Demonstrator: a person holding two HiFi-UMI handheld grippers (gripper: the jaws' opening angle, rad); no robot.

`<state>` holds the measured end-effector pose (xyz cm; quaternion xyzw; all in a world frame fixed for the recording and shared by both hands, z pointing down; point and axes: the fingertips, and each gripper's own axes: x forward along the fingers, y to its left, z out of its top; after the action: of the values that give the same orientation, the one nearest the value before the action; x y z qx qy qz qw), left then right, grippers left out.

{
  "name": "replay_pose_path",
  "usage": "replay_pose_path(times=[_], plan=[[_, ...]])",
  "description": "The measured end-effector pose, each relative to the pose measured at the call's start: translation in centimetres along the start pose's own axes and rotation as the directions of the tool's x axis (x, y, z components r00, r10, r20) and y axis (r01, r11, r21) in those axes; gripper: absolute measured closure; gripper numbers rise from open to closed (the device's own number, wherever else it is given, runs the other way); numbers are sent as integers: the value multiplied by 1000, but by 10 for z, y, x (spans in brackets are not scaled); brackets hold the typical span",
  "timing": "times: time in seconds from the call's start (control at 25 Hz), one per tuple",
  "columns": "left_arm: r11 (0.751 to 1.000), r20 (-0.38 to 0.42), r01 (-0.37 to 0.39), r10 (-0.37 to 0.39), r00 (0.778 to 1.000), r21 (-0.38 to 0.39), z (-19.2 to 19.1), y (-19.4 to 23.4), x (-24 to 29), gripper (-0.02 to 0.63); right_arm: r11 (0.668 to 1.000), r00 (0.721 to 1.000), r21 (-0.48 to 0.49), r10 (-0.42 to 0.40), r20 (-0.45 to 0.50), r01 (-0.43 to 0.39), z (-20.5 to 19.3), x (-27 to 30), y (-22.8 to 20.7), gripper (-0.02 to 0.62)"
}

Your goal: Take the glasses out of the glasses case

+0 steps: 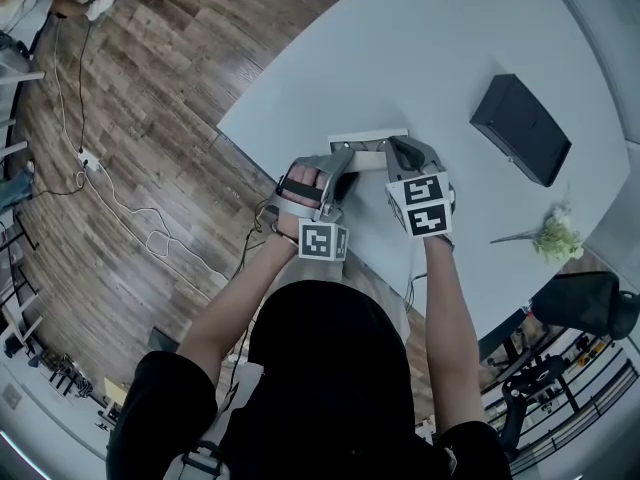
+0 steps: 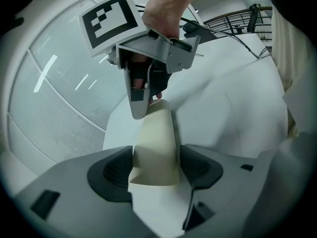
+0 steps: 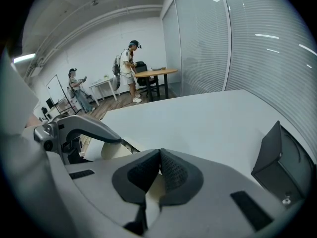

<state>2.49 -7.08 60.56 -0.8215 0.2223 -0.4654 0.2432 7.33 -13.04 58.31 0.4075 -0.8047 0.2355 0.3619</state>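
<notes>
A cream glasses case lies at the near edge of the white table. My left gripper is shut on it: in the left gripper view the case sits squeezed between both dark pads. My right gripper meets the case's far end, its jaw tip touching the cream surface. In the right gripper view that gripper has its pads pressed together, with a thin cream edge of the case caught at them. No glasses show.
A black box lies further back on the table, also to the right in the right gripper view. A flower sprig rests by the table's right edge, with a black chair beyond it. Two people stand far off by a wooden table.
</notes>
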Motion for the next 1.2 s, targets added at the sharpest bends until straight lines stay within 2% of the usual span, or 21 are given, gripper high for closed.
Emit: replay_pose_path(times=[0.16, 0.36, 0.52, 0.64, 0.88, 1.04, 1.2], plan=[[999, 8, 27, -27, 1000, -25, 4, -1, -6, 318, 1000, 1000, -19, 6, -14, -6, 2, -5, 4, 577], [998, 39, 53, -52, 998, -24, 12, -14, -22, 318, 995, 1000, -100, -14, -28, 11, 2, -13, 9, 577], [997, 70, 75, -72, 995, -36, 18, -29, -33, 318, 970, 999, -242, 5, -32, -12, 7, -14, 20, 576], [994, 89, 95, -89, 992, -55, 21, -36, -39, 318, 924, 997, -379, 19, -80, -48, 4, -8, 34, 534], [992, 113, 115, -110, 987, -41, 24, -50, -46, 318, 814, 979, -564, 33, -199, -142, -12, 2, 52, 481], [988, 124, 149, -143, 982, -35, 26, -63, -50, 318, 738, 967, -644, 42, -253, -201, -21, 7, 61, 466], [985, 132, 172, -168, 977, -26, 26, -74, -53, 318, 668, 957, -710, 9, -289, -221, -31, 14, 66, 472]])
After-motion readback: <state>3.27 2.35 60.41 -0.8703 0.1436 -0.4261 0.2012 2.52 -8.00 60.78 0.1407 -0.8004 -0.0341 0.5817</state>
